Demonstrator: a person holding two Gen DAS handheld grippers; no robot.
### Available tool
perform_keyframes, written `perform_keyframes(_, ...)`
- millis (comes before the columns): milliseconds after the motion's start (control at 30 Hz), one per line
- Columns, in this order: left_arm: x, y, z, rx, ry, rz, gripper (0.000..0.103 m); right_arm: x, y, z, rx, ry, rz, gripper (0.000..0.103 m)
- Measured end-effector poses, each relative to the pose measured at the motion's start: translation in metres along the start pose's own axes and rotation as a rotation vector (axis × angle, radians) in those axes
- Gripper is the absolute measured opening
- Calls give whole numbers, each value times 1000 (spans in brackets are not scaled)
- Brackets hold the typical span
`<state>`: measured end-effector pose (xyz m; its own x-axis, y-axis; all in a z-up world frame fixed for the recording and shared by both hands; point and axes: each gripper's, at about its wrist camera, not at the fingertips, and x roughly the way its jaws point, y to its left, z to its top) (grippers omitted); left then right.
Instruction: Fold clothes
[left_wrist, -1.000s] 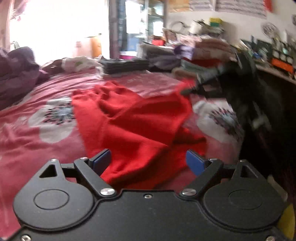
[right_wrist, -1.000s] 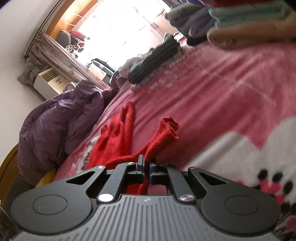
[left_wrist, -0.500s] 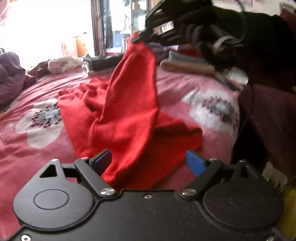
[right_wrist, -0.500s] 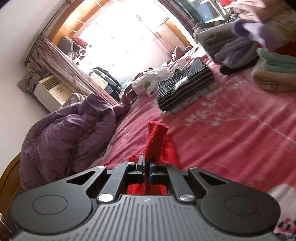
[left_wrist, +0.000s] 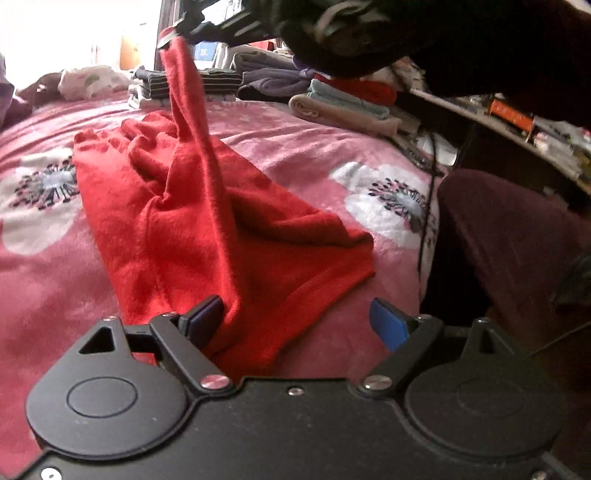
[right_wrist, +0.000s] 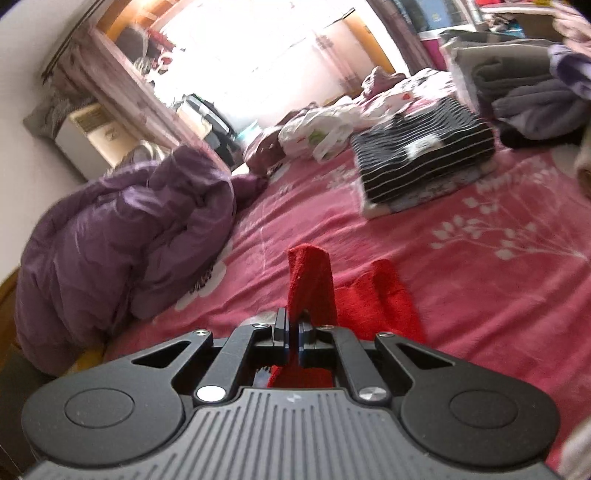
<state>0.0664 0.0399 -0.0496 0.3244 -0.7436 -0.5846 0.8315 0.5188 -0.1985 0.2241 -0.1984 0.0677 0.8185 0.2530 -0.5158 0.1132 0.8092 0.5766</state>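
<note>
Right gripper (right_wrist: 291, 328) clamped on crumpled red fleece garment (left_wrist: 221, 221), lifted mid-bed; left gripper (left_wrist: 295, 319) jaws apart, empty; folding barely begun.

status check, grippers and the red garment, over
Right gripper shut on red garment, corner lifted. Left gripper open, low over near hem. Nothing blocking on pink blanket.

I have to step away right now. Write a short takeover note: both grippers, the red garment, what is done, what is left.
Right gripper: shut on one end of the red garment, holding it up above the bed.
Left gripper: open, low at the garment's near edge, cloth between its fingers but not pinched.
Garment: mostly on the bed, rumpled, unfolded.
Done: one end picked up.
Left: probably grip the near edge with the left gripper, spread the garment flat, fold it.
</note>
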Motion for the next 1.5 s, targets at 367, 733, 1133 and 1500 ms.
perform_keyframes(367, -11, 22, -2, -154, -30, -70, 87, 82, 31, -10, -122, 114, -127, 7)
perform_keyframes(733, -16, 35, -4, -243, -55, -78, 87, 99, 1, -9, -166, 136, -54, 37)
perform_keyframes(1133, -14, 81, -21, -585, -99, -99, 14, 84, -6, -24, -261, 120, 150, 7)
perform_keyframes(1500, -12, 91, -26, -674, -86, -96, 9, 88, -27, -25, -225, 91, 92, 7)
